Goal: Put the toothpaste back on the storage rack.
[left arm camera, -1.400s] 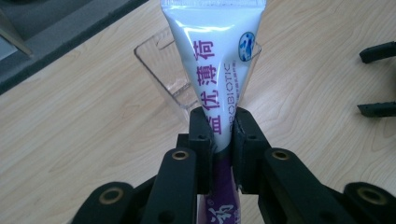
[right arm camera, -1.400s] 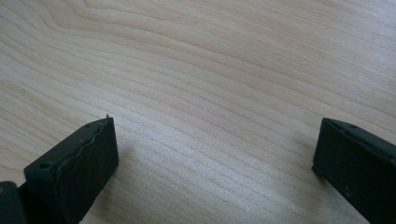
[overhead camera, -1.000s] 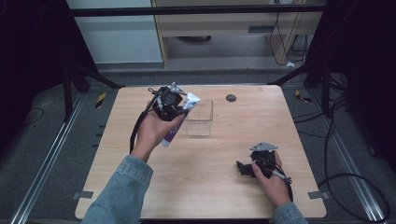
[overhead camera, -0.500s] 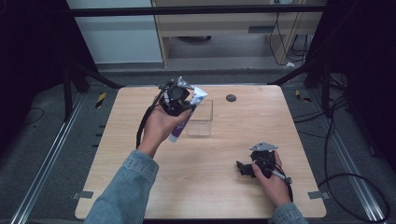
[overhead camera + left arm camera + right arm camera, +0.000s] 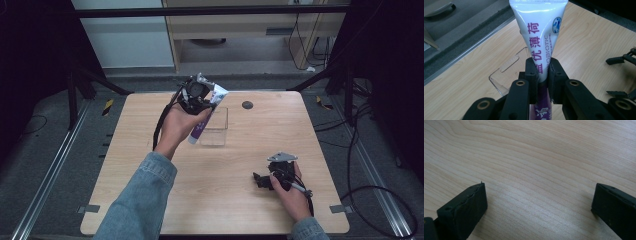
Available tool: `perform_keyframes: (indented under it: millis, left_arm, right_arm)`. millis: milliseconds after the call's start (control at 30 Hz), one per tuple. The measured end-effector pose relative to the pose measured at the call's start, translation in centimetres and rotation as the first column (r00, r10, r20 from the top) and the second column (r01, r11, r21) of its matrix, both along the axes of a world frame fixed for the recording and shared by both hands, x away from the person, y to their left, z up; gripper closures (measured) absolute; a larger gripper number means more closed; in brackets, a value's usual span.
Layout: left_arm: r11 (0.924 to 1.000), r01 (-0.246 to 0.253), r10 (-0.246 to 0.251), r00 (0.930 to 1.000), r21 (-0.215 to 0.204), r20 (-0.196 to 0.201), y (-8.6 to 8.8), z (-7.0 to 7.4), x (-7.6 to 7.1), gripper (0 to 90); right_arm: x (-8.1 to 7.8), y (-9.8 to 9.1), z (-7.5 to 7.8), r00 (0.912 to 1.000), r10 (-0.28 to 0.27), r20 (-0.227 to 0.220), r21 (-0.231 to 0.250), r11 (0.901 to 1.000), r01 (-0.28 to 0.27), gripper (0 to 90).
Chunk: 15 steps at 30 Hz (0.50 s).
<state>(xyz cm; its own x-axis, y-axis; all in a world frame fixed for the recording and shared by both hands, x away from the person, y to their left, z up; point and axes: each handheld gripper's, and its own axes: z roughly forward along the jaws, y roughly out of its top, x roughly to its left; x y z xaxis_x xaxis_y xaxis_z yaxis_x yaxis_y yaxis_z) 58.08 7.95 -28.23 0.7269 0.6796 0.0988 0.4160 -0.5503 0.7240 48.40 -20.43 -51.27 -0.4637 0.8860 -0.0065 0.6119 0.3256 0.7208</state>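
Two jaws of left claw [image 5: 541, 72] pinch toothpaste tube [image 5: 539, 32].

In the left gripper view, we see the toothpaste tube [image 5: 541, 37] cut off by the top edge, its lower end hidden between the jaws. The clear box [image 5: 507, 72] is partly hidden behind them.

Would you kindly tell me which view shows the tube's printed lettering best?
The left gripper view: the tube sits close, clamped in the left claw, lettering legible. The high view shows it small, over the clear box.
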Motion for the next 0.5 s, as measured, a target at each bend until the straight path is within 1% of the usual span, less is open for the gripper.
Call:
perform_keyframes:
  millis: [67,267,400,467,500]
  left_arm:
    - [0.9999,-0.004,0.004,1.0,-0.015,0.007,0.0,0.0,0.1,79.6]
    - [0.9996,-0.009,0.01,0.9996,-0.027,0.028,-0.4,0.2,0.3,79.6]
    - [0.9992,-0.017,0.018,0.9991,-0.037,0.037,-0.4,0.5,0.7,79.6]
    - [0.9988,-0.021,0.023,0.9986,-0.045,0.047,-0.4,0.6,0.9,79.6]
    - [0.9981,-0.028,0.031,0.9979,-0.055,0.057,-0.5,0.8,1.1,79.6]
  right_arm:
    - [0.0,0.0,0.0,1.0,0.0,0.0,0.0,1.0,0.0,0.3]
    - [0.0,0.0,0.0,1.0,-0.001,-0.001,0.003,1.0,0.001,0.3]
    - [0.0,0.0,0.0,1.0,-0.001,-0.001,0.003,1.0,0.001,0.3]
    - [0.0,0.0,0.0,1.0,-0.002,-0.001,0.003,1.0,0.002,0.3]
    - [0.0,0.0,0.0,1.0,-0.001,0.0,0.002,1.0,0.001,0.3]
